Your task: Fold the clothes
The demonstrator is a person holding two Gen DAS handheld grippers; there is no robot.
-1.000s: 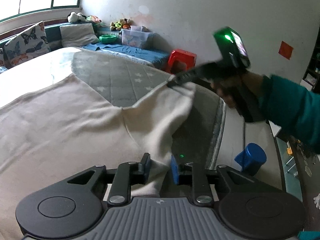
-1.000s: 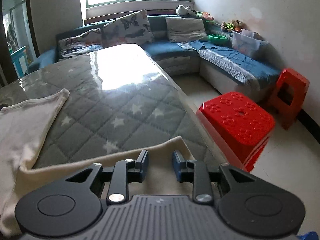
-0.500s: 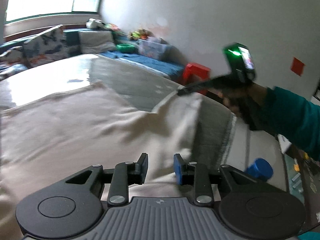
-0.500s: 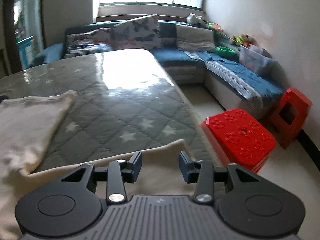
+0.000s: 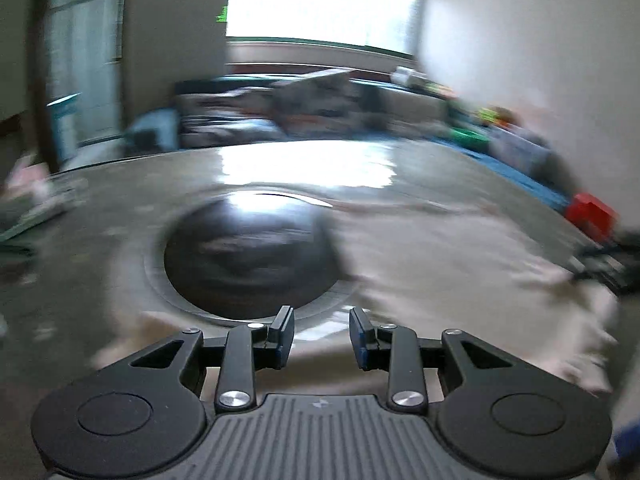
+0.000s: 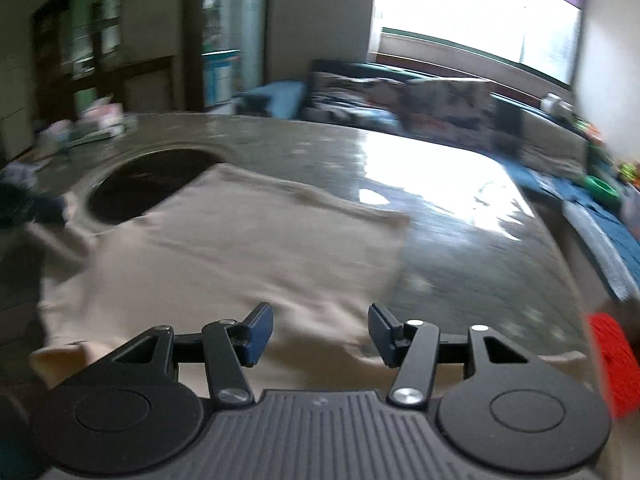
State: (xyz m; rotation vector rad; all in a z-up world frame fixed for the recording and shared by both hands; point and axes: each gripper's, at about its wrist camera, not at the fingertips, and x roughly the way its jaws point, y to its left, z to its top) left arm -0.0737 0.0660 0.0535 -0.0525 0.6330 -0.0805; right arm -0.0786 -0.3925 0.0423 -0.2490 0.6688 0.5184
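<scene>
Across the centre of the right wrist frame, the cream garment (image 6: 248, 248) lies flat on the grey tabletop (image 6: 460, 240). Right tool (image 6: 321, 334): jaws opening, nothing between them. Left tool (image 5: 322, 338): released, gripping nothing, above the blurred garment.

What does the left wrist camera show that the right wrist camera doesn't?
Only the left wrist view shows the other gripper at its right edge, blurred, by the cream garment.

Only the right wrist view shows the garment's far corner lying flat and a dark cabinet behind the table.

Both show the cream garment, the grey table with its dark round inset, the sofa, the bright window, and parted jaws with nothing between them.
</scene>
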